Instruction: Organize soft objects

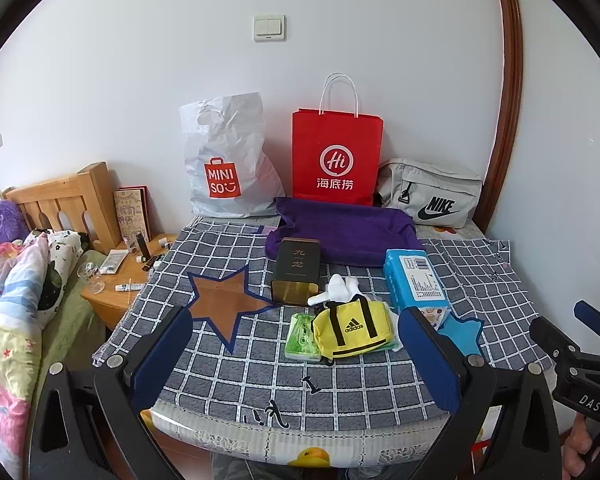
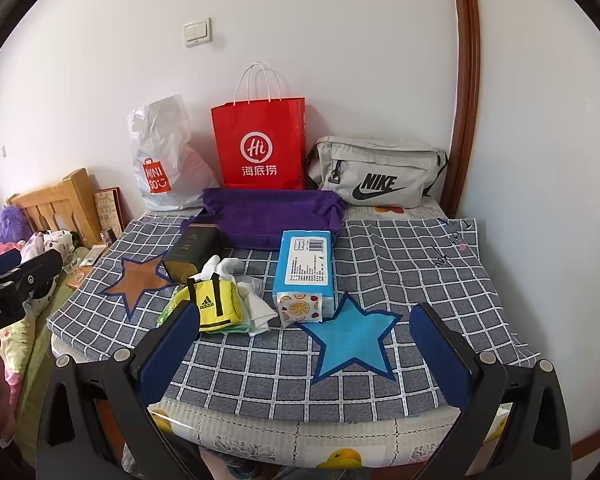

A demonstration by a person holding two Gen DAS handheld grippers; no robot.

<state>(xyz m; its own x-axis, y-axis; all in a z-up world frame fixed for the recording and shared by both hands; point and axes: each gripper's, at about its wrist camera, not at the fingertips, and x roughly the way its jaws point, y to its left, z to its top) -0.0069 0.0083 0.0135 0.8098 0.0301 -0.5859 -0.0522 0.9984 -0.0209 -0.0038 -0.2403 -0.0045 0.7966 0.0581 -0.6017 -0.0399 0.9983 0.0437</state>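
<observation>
On the checked cloth (image 1: pixel 260 380) lies a yellow mini bag (image 1: pixel 350 330) (image 2: pixel 216 302), resting on a green tissue pack (image 1: pixel 302 336) and next to white socks (image 1: pixel 338 290) (image 2: pixel 224 266). A blue tissue pack (image 1: pixel 414 280) (image 2: pixel 306 270) lies to its right and a dark tin (image 1: pixel 298 270) behind it. A folded purple towel (image 1: pixel 344 230) (image 2: pixel 272 214) lies farther back. My left gripper (image 1: pixel 296 364) hangs open over the cloth's near edge, in front of the yellow bag. My right gripper (image 2: pixel 304 356) is open above the blue star patch (image 2: pixel 352 340). Both are empty.
A red paper bag (image 1: pixel 336 160), a white plastic bag (image 1: pixel 228 168) and a grey waist bag (image 1: pixel 432 196) stand along the back wall. A brown star patch (image 1: pixel 224 304) marks the cloth's left. A cluttered bedside table (image 1: pixel 120 276) and bedding (image 1: pixel 16 292) lie to the left.
</observation>
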